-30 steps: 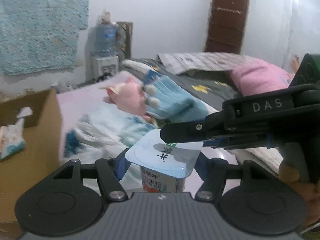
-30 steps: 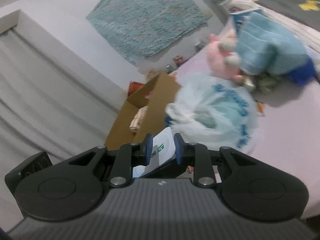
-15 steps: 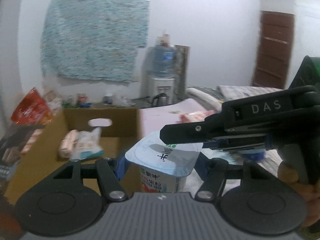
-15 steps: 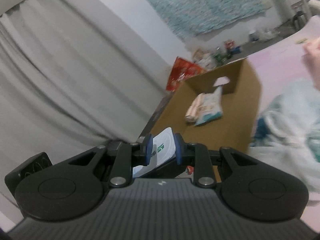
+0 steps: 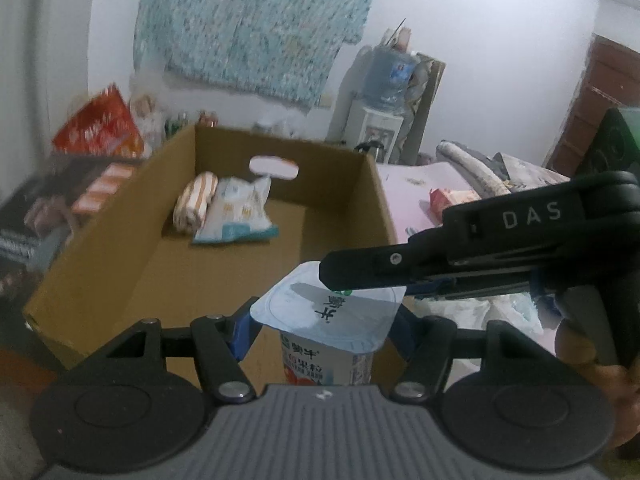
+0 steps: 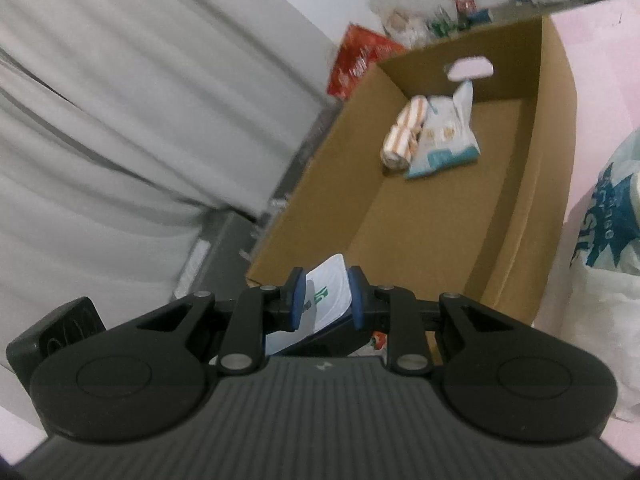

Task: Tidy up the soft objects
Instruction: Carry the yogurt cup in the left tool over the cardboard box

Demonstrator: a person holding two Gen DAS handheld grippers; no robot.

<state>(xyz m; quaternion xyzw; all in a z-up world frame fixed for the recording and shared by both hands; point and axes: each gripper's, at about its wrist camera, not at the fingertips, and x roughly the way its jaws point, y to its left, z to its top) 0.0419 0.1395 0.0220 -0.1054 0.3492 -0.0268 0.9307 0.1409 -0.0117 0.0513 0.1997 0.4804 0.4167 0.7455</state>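
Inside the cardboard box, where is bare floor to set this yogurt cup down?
The brown cardboard box has bare floor across its near half. The crowded spot is the far end under the handle slot: an orange-striped rolled cloth touching a white-and-teal soft packet.

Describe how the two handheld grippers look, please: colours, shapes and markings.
Both are black, with a grey ribbed body, two round discs, linkage arms with silver pivots, and blue pads. The left gripper shows this; the right gripper matches, with white "DAS" lettering on its side.
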